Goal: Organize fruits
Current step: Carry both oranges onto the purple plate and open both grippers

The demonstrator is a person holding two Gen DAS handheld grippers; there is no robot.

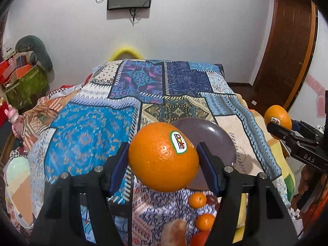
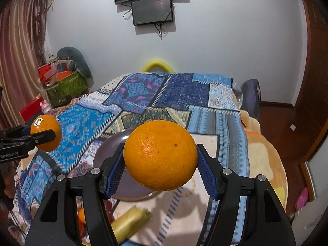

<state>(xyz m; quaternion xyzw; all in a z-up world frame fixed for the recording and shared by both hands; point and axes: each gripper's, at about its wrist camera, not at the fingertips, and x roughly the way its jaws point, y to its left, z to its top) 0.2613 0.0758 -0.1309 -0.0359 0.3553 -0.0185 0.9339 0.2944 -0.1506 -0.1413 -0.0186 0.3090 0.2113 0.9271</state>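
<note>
My left gripper is shut on a large orange with a Dole sticker, held above the bed. My right gripper is shut on a second large orange. Each gripper with its orange also shows in the other view, the right one at the far right and the left one at the far left. A dark purple plate lies on the quilt under both oranges; it also shows in the right wrist view. Two small tangerines and a dark grape-like fruit lie below the plate.
A patchwork quilt covers the bed. A yellowish elongated fruit lies near the front edge. A green box of clutter stands at the left by the wall. Two screens hang on the wall. A wooden door is at the right.
</note>
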